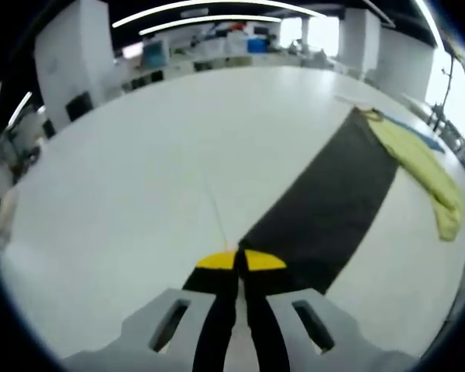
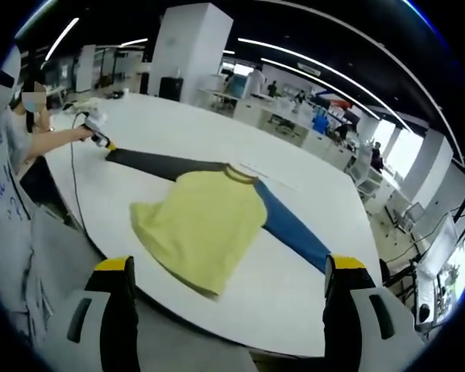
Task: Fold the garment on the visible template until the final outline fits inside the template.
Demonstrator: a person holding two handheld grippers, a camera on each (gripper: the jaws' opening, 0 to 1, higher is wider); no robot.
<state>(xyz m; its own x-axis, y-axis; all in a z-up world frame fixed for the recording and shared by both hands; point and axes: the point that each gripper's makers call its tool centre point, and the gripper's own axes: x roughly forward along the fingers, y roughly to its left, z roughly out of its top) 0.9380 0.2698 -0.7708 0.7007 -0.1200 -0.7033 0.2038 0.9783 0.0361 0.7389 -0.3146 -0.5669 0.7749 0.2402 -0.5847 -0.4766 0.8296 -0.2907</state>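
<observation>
The garment (image 2: 205, 221) lies spread out on the surface (image 2: 294, 287), unfolded; left tool (image 1: 240, 260) clamps the dark sleeve's (image 1: 325, 201) cuff, right tool (image 2: 229, 267) hangs apart.

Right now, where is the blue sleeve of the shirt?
In the right gripper view, the blue sleeve stretches right from the yellow shirt body, flat on the white table, opposite the dark sleeve.

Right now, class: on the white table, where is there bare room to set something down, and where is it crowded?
Bare: the wide table stretch beyond the shirt, bordered by the dark sleeve and blue sleeve; also the broad patch beside the dark sleeve in the left gripper view. Crowded: the near edge under the yellow hem, and the dark sleeve's end, where the left gripper is shut on it.
</observation>
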